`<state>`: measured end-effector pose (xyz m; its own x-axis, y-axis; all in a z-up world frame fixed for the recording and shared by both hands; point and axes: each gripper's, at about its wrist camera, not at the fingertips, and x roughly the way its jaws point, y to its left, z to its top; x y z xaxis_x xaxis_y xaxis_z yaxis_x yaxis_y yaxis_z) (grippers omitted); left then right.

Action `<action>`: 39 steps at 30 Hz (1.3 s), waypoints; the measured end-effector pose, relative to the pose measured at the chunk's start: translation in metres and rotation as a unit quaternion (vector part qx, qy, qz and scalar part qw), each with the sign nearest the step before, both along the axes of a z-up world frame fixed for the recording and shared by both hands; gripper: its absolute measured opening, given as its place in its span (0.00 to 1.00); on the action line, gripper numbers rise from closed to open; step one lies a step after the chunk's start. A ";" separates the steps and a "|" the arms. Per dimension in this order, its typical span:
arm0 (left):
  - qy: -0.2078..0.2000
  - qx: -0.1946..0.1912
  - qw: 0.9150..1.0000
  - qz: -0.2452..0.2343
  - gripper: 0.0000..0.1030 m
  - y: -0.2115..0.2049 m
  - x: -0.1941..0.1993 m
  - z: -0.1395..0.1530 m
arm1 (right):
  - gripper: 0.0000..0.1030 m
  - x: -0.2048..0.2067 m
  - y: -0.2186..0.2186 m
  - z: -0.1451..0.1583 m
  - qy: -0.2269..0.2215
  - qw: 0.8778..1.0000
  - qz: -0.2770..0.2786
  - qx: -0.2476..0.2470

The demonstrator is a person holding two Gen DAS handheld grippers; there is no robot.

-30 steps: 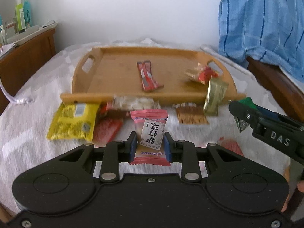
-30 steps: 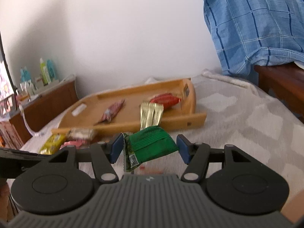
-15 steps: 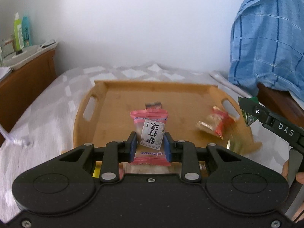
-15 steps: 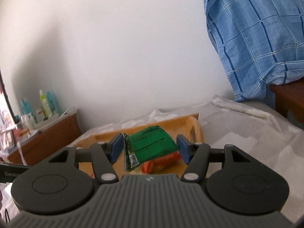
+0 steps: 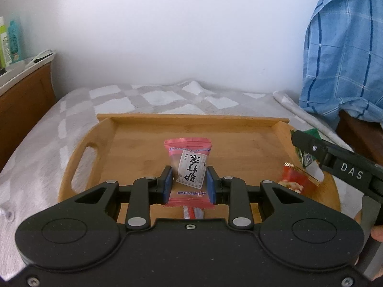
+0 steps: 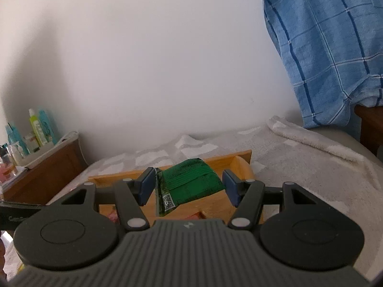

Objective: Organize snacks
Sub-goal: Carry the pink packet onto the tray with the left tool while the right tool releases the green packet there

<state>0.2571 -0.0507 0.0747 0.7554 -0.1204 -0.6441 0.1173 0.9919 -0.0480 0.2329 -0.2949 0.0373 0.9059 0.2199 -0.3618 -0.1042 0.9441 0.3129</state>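
Left tool (image 5: 189, 183) gripping pink packet (image 5: 188, 167) at frame centre over wooden tray (image 5: 134, 143), right tool (image 6: 189, 186) clamped on green packet (image 6: 189, 181), red snack (image 5: 293, 179) lower right on tray

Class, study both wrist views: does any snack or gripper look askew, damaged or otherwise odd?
One thing: the green packet sits tilted and folded in the right gripper, one corner hanging down. The pink packet stands upright in the left gripper above the wooden tray. Nothing looks spilled or torn.
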 end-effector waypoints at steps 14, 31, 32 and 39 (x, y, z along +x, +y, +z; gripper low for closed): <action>0.043 0.001 0.999 0.012 0.27 -0.008 0.062 -0.013 | 0.63 0.036 0.015 -0.014 0.059 0.997 0.013 -0.040; 0.070 0.014 0.997 0.026 0.27 -0.014 0.093 -0.036 | 0.63 0.047 0.013 -0.017 0.085 0.996 -0.005 -0.036; 0.070 0.015 0.997 0.027 0.27 -0.014 0.093 -0.036 | 0.63 0.048 0.014 -0.017 0.085 0.996 -0.005 -0.037; 0.073 0.018 0.997 0.028 0.28 -0.016 0.095 -0.038 | 0.63 0.049 0.014 -0.018 0.087 0.995 -0.004 -0.041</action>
<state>0.3523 -0.0671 0.0370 0.6581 -0.0568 -0.7508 0.0569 0.9981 -0.0256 0.2815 -0.2804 0.0194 0.8289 0.1770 -0.5307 -0.0481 0.9677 0.2475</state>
